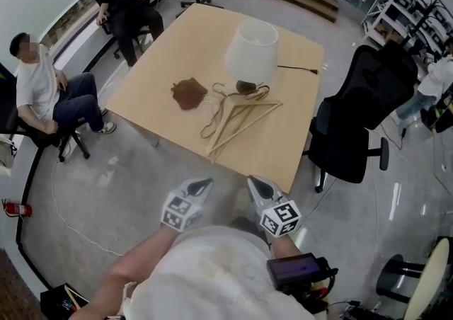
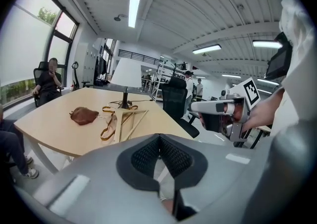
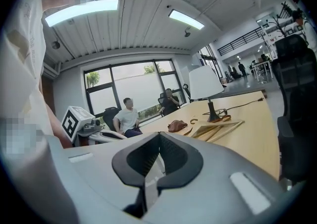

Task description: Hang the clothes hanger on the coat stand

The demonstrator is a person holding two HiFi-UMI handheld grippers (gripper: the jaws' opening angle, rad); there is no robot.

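Wooden clothes hangers (image 1: 241,117) lie in a loose pile with a tan strap near the front edge of the light wooden table (image 1: 297,141). They also show in the left gripper view, hangers (image 2: 126,119), and in the right gripper view, hangers (image 3: 218,129). My left gripper (image 1: 203,184) and right gripper (image 1: 255,183) are held close to my body, well short of the table, both pointing at it. Each is shut with nothing between its jaws. No coat stand is in view.
A white-shaded lamp (image 1: 252,49) and a brown pouch (image 1: 188,92) sit on the table behind the hangers. A black office chair (image 1: 361,113) stands at the table's right. Two people sit on chairs at the left (image 1: 49,92). Grey floor lies between me and the table.
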